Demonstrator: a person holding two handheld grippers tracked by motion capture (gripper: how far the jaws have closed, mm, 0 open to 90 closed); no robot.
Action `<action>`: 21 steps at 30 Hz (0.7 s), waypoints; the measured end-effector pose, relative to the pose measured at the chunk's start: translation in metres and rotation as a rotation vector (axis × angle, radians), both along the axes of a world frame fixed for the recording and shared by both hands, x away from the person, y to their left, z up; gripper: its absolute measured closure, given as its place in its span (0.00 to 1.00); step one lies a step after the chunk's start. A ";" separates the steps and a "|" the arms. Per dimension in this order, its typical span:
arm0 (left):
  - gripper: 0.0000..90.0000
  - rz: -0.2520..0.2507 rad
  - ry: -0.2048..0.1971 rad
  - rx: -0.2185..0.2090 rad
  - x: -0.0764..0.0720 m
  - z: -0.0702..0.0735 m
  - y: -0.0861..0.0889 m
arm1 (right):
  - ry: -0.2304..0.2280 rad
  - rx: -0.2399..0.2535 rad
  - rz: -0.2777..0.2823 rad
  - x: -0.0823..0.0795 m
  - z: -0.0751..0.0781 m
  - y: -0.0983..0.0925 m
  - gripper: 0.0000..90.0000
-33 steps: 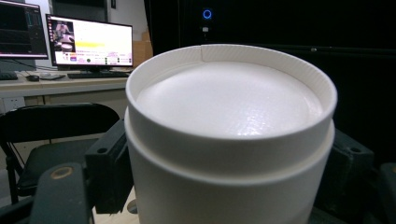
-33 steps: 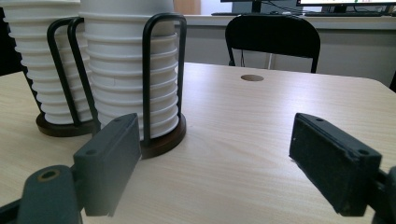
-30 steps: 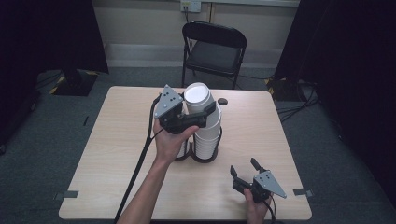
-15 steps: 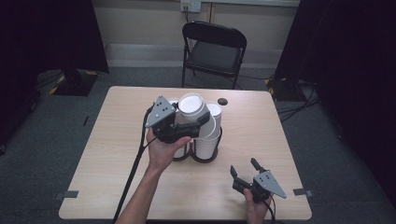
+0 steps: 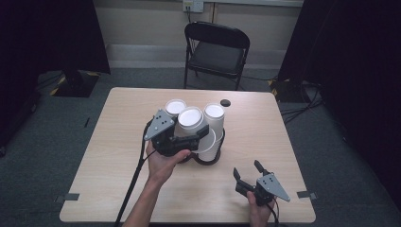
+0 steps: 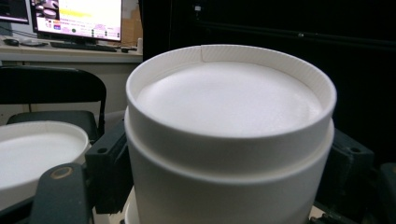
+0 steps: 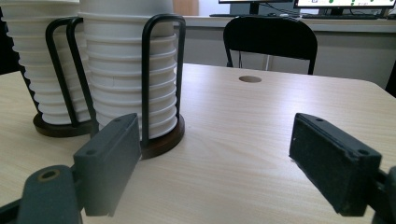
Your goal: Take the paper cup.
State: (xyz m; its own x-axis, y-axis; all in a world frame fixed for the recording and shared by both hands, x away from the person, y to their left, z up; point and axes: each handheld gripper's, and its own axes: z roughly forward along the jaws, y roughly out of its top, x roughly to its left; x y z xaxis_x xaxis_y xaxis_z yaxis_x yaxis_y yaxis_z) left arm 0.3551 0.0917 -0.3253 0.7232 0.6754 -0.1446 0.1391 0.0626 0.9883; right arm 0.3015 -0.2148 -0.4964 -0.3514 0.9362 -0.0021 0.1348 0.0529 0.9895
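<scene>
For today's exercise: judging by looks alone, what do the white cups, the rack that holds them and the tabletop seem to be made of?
White cups: probably paper, matte, with a seam at the rim and a ribbed edge in the left gripper view.
Rack: thin black uprights bent into loops, likely coated metal wire, on a dark round base, maybe wood or plastic.
Tabletop: pale wood-grain, smooth, probably laminate.

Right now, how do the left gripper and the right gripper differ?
The left gripper is shut on a white paper cup at the cup stacks; the right gripper holds nothing.
The left gripper's jaws press the cup's sides; the right gripper's jaws stand wide apart.
The left gripper sits mid-table over the black wire cup holder; the right gripper rests near the table's near edge.
Both are hand-held with black jaws.
</scene>
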 end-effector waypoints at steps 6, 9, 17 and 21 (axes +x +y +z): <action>0.23 -0.007 0.022 0.008 -0.006 -0.010 0.006 | 0.025 -0.017 0.052 0.002 0.001 0.002 0.16; 0.23 -0.017 0.038 0.000 -0.006 -0.016 0.010 | 0.027 -0.016 0.083 0.002 0.001 0.002 0.16; 0.23 -0.039 0.080 -0.004 -0.008 -0.036 0.012 | 0.055 -0.049 0.165 0.001 0.002 0.014 0.16; 0.23 -0.045 0.107 -0.013 -0.010 -0.047 0.014 | 0.039 -0.054 0.203 -0.006 0.005 0.028 0.16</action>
